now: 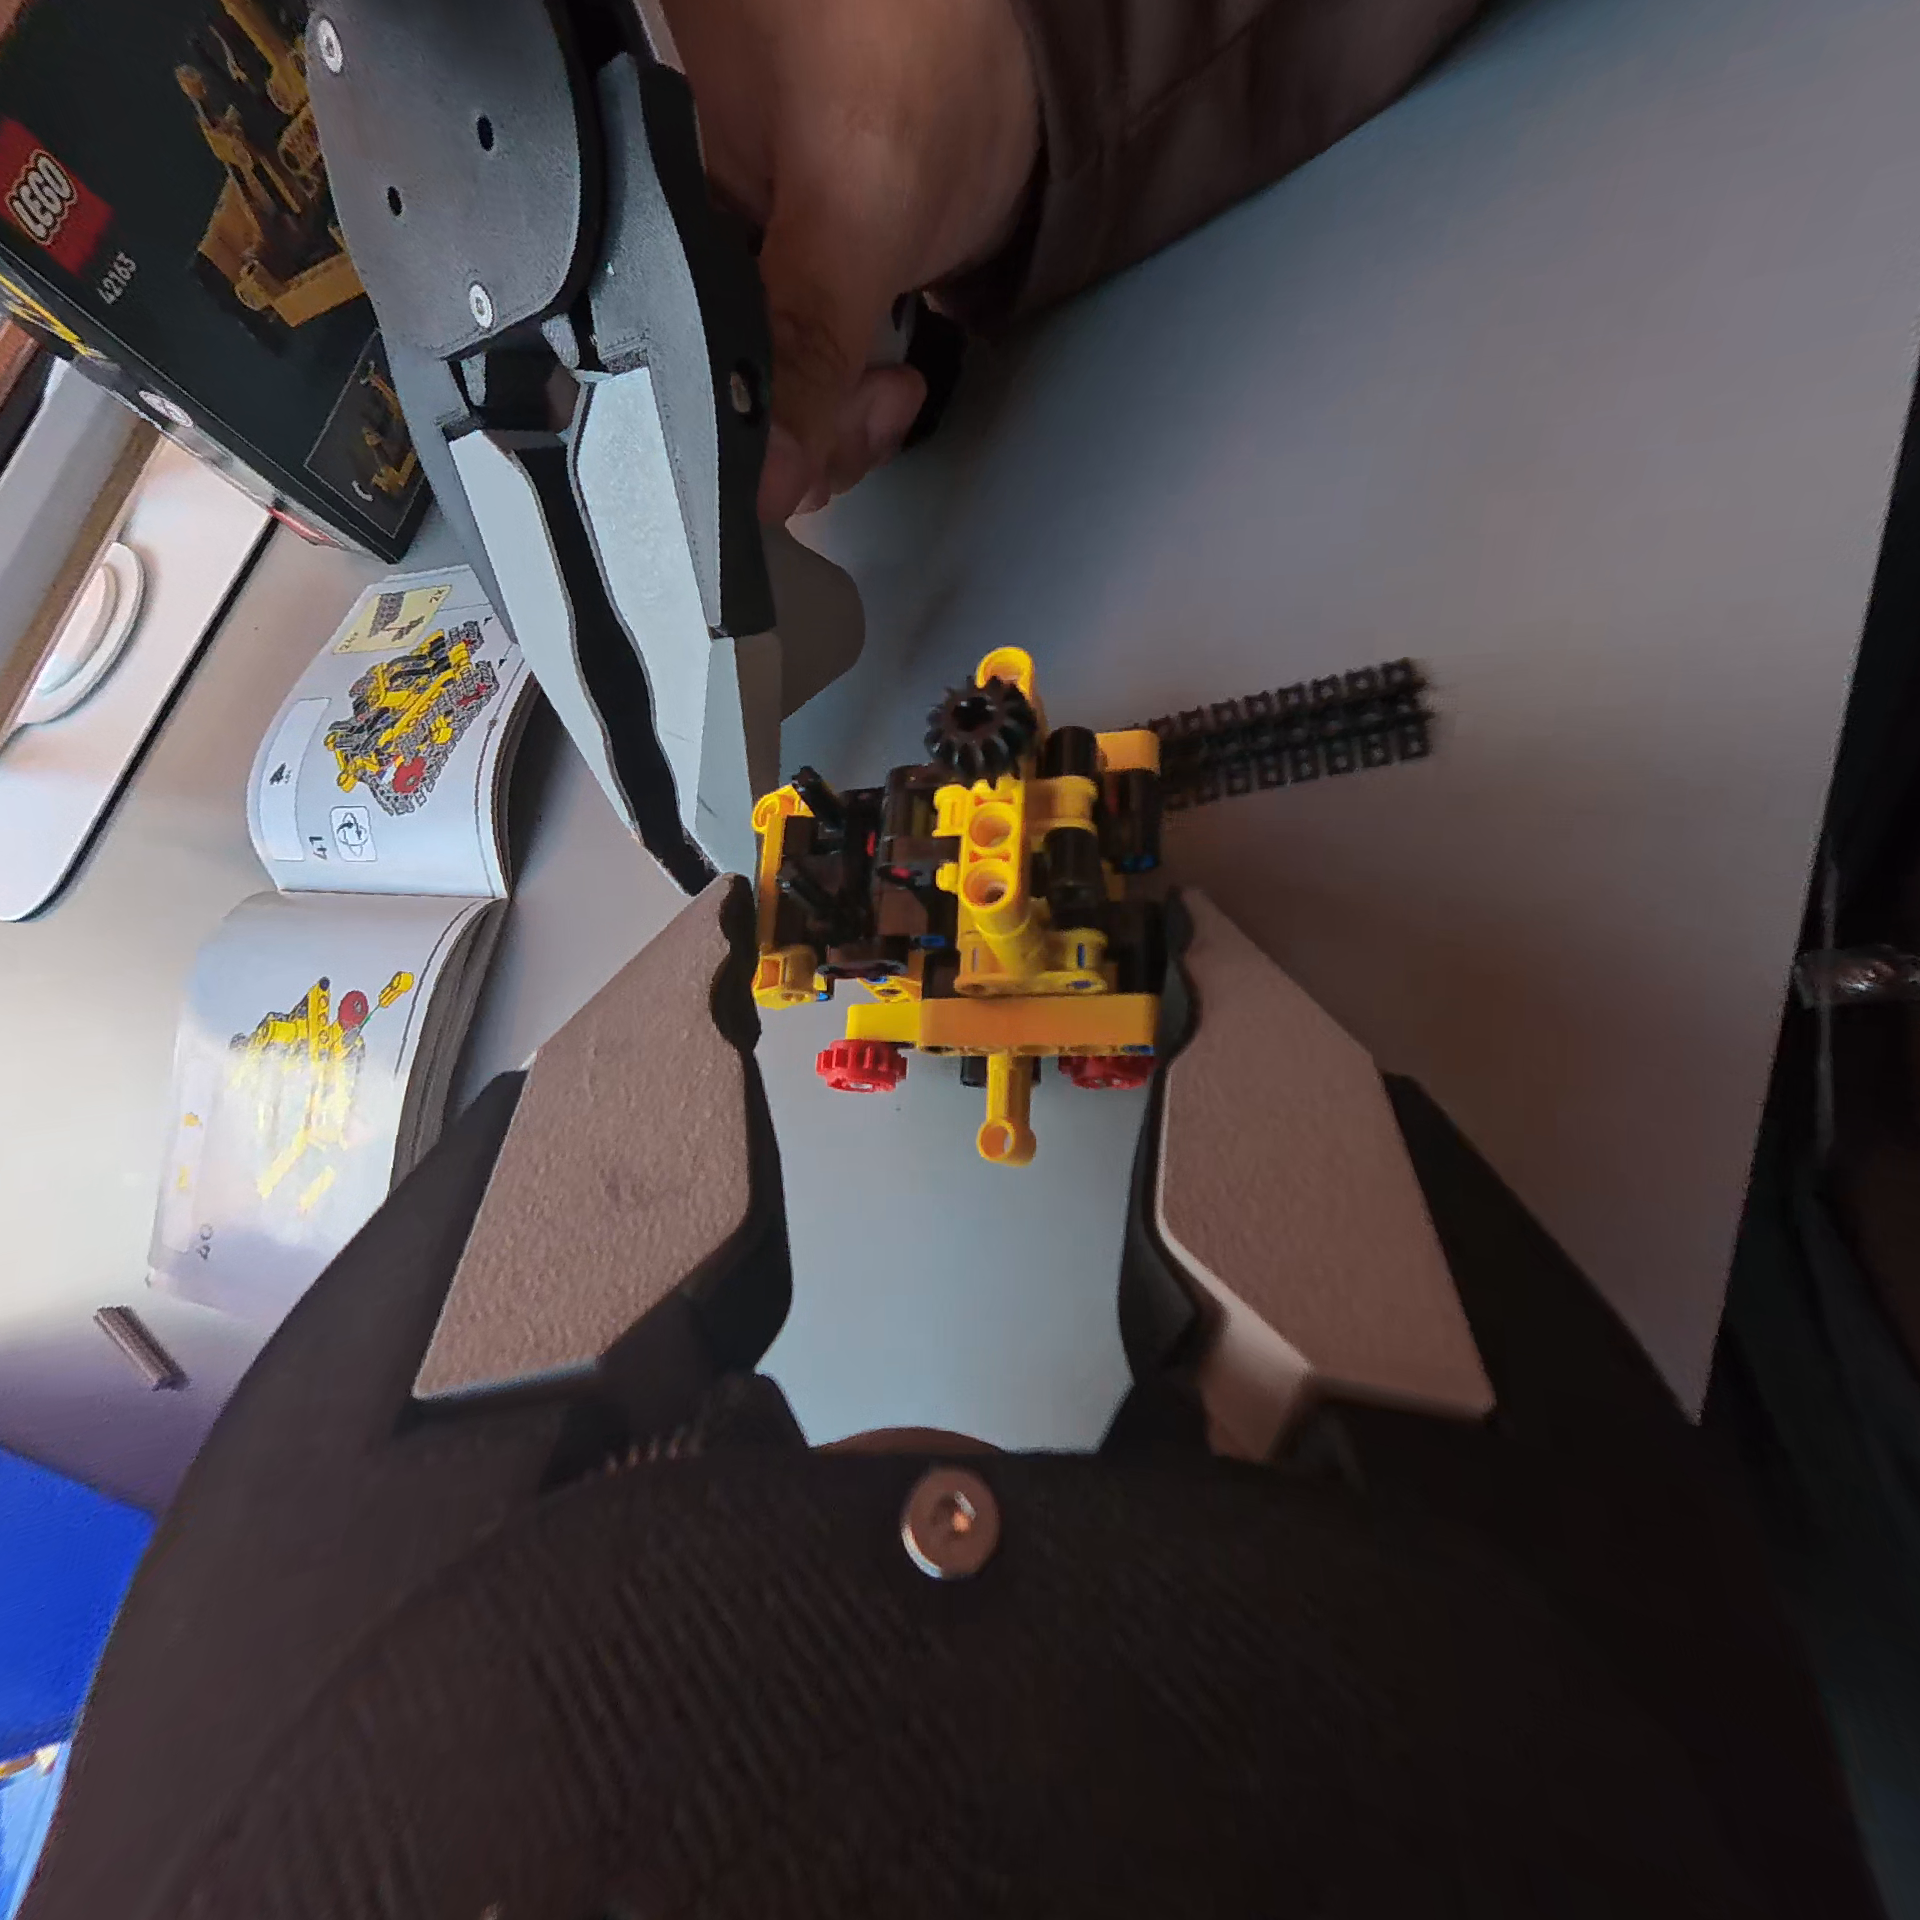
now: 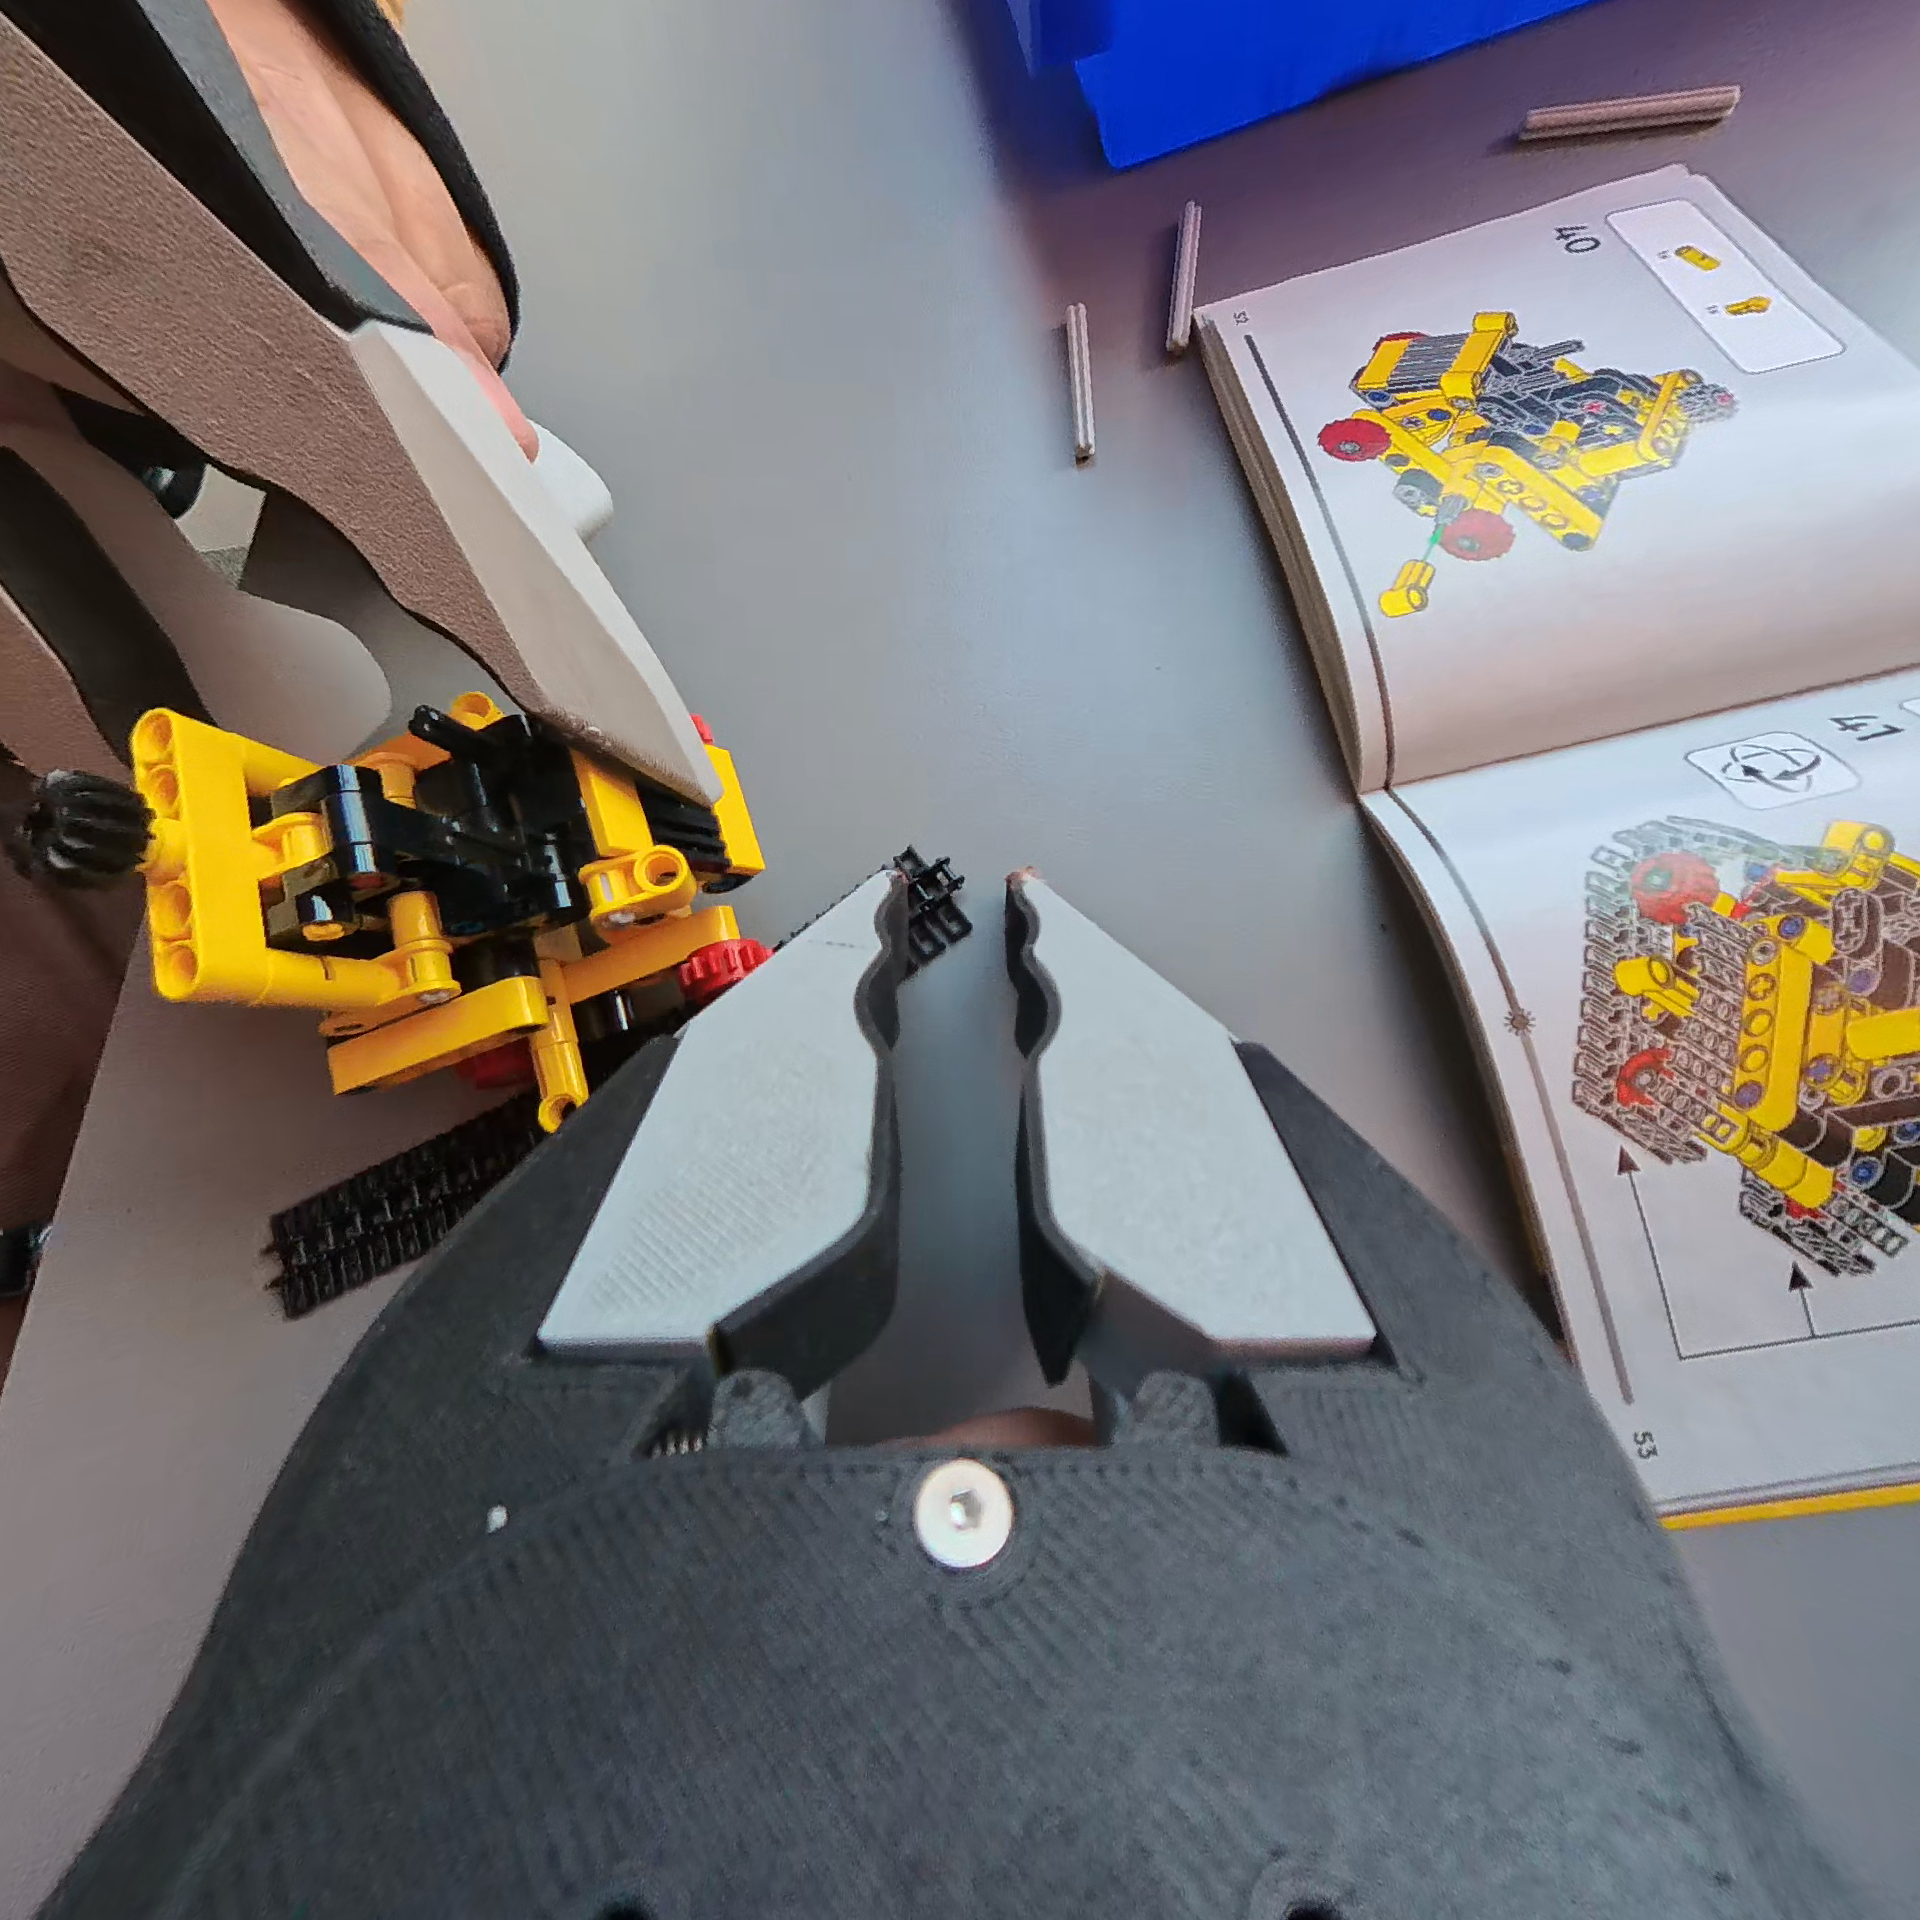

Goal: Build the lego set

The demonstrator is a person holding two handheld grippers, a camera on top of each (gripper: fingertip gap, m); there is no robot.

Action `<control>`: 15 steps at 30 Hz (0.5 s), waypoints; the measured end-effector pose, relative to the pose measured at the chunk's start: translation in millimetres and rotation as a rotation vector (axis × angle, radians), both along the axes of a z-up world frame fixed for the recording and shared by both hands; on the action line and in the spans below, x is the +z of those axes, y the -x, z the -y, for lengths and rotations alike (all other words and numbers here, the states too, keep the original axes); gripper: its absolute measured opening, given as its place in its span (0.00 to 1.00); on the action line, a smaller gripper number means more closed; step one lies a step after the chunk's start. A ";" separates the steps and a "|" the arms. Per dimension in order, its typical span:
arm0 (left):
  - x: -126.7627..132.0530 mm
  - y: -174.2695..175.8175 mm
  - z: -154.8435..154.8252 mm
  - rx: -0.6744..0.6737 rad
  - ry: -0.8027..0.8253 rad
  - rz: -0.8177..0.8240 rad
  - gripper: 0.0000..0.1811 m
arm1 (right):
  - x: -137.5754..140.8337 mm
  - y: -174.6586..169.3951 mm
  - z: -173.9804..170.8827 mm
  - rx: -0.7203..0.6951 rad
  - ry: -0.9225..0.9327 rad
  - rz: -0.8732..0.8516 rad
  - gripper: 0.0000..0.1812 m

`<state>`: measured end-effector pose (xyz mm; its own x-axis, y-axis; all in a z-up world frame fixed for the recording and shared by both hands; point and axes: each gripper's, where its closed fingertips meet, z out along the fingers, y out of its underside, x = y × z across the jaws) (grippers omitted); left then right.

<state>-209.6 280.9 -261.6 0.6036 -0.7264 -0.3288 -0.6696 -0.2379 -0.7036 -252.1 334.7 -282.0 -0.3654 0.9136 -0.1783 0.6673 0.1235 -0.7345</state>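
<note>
Track-fitting step, by the look of the open manual (image 2: 1621,935): chassis built, treads not yet on.

Left gripper (image 1: 956,935) clamped on the model (image 1: 966,894), jaws pressed against its two sides, holding it on or just above the tabletop (image 1: 1455,468); contact underneath not clear. Right gripper (image 2: 951,894) beside the model, jaws slightly spread, nothing pinched; one fingertip (image 2: 883,914) touching or just beside the end of a black track strip (image 2: 930,899).

Next move, as a judgement: closing the right jaws on that track end, lifting it and wrapping it round the red wheels (image 1: 862,1065) while the left grip holds the model steady. Calls for a light pinch, since the linked strip looks floppy and likely to sag or twist.

Model: yellow beams and frame around a black core, small black gear (image 1: 977,727) at one end, yellow axle connector jutting out at the other, red wheels low on the side. Second track strip (image 1: 1299,727) flat on the tabletop behind the model. Box (image 1: 187,239) standing near the manual. Loose grey rods (image 2: 1081,379) lying near the manual's upper page.
</note>
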 end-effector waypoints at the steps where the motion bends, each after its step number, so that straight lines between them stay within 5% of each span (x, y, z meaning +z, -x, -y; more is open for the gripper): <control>1: 0.0 0.5 0.0 0.000 0.000 -0.003 0.41 | 0.0 -0.1 0.1 0.000 0.002 -0.001 0.08; 15: 6.6 -6.4 -7.2 0.139 0.002 0.047 0.42 | -0.9 1.1 -2.0 -0.021 0.003 -0.003 0.05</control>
<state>-203.2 288.0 -255.0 0.7135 -0.6351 -0.2959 -0.5960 -0.3281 -0.7329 -253.2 336.7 -282.9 -0.3471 0.9205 -0.1794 0.6671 0.1079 -0.7371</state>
